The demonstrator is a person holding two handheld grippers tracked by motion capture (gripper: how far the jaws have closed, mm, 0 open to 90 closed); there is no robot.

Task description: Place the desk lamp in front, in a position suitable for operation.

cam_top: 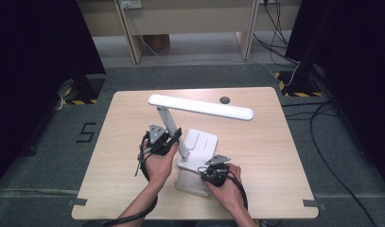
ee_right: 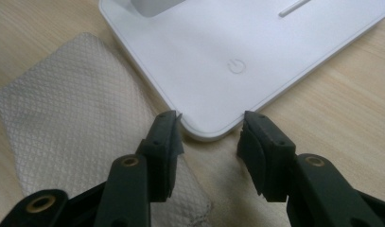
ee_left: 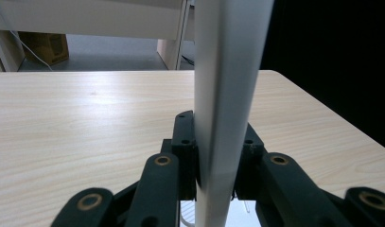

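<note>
My left fingers (ee_left: 214, 156) clamp the white desk lamp's upright arm (ee_left: 223, 94); my right fingers (ee_right: 209, 137) spread apart at a corner of the lamp base (ee_right: 218, 56), over a beige cloth (ee_right: 72, 118) on the table (cam_top: 256, 156)

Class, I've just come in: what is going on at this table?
A person works on a white desk lamp with two grippers. The left gripper is shut on the lamp's upright post. The right gripper has its jaws open at a corner of the lamp's base, beside a pale cloth on the table.
</note>
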